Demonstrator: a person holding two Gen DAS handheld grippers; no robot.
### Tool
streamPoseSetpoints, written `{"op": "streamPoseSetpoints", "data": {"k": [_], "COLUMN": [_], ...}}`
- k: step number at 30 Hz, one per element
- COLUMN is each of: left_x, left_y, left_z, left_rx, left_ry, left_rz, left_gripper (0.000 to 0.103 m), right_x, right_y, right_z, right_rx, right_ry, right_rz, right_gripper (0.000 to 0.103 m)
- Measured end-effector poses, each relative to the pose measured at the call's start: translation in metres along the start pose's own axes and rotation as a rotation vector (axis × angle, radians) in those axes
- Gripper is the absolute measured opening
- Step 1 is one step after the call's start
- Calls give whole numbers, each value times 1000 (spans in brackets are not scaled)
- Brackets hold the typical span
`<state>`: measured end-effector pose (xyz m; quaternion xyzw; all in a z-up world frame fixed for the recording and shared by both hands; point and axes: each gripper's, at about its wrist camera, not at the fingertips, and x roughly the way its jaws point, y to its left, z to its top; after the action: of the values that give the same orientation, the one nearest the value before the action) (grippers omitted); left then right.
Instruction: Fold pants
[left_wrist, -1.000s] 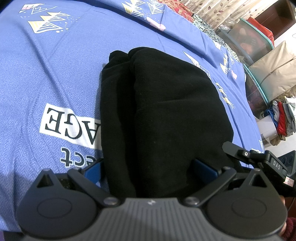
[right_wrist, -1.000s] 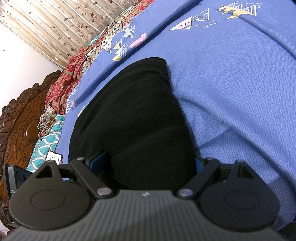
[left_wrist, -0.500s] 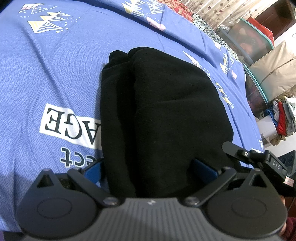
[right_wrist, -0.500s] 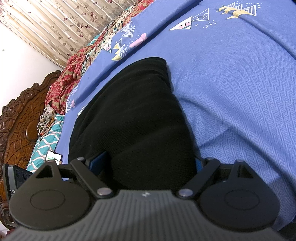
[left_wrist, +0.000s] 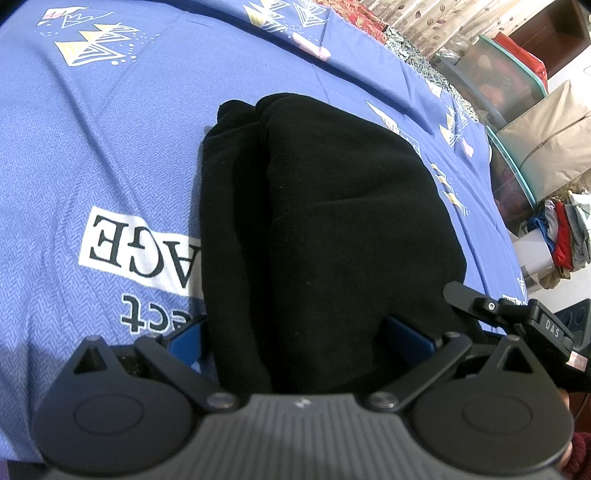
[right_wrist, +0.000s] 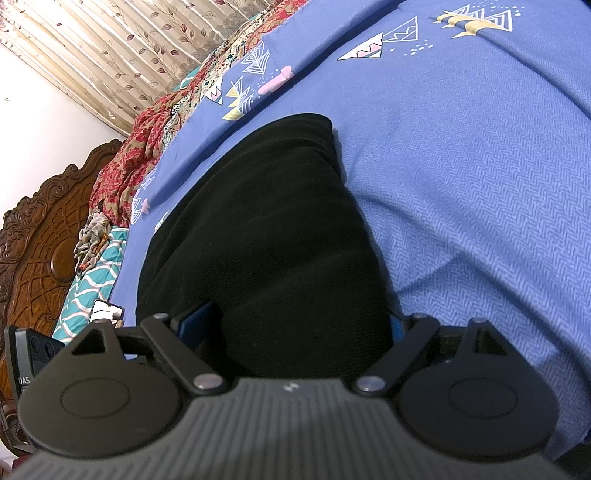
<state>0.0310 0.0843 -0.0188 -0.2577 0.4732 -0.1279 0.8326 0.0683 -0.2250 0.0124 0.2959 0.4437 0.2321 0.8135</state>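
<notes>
The black pants (left_wrist: 325, 229) lie folded into a thick bundle on a blue bedsheet (left_wrist: 110, 155), and both grippers sit at the near end of that bundle. The left gripper (left_wrist: 299, 339) has its blue fingers (left_wrist: 184, 343) spread wide, one on each side of the cloth; the near edge of the pants fills the gap between them and runs under the gripper body. Whether the pads press on the fabric cannot be told from this view. A second, lower layer of the pants shows as a strip along the left side of the bundle, next to white printed lettering (left_wrist: 144, 254) on the sheet.

The right gripper (right_wrist: 291, 328) also stands wide, released, with the pants (right_wrist: 266, 236) lying between its fingers (right_wrist: 195, 325) and stretching away ahead of it. Past its left finger, a phone (right_wrist: 107, 314) rests by a teal patterned cloth (right_wrist: 88, 280), and a carved wooden headboard (right_wrist: 40, 240) stands beyond. In the left wrist view, the right gripper shows to the right, just beside the bundle. Far ahead and right of the left gripper are clear storage boxes (left_wrist: 506, 81) and a pile of clothes (left_wrist: 565, 232).
</notes>
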Motion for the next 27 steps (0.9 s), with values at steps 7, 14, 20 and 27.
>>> {"op": "streamPoseSetpoints", "data": {"k": [7,14,20,27], "left_x": [0,0,0,0], "left_y": [0,0,0,0], "left_z": [0,0,0,0], "left_rx": [0,0,0,0], "left_ry": [0,0,0,0], "left_rz": [0,0,0,0], "left_gripper": [103,103,103,103], "right_x": [-1,-2,-2,0], "right_y": [-1,-2,-1,2], "right_z": [-1,-2,-2,-1], "right_rx": [0,-1,-1,-2], "right_ry": [0,0,0,0], "right_rz": [-2,-2,-3,-4], "right_gripper": [91,91,91,91]}}
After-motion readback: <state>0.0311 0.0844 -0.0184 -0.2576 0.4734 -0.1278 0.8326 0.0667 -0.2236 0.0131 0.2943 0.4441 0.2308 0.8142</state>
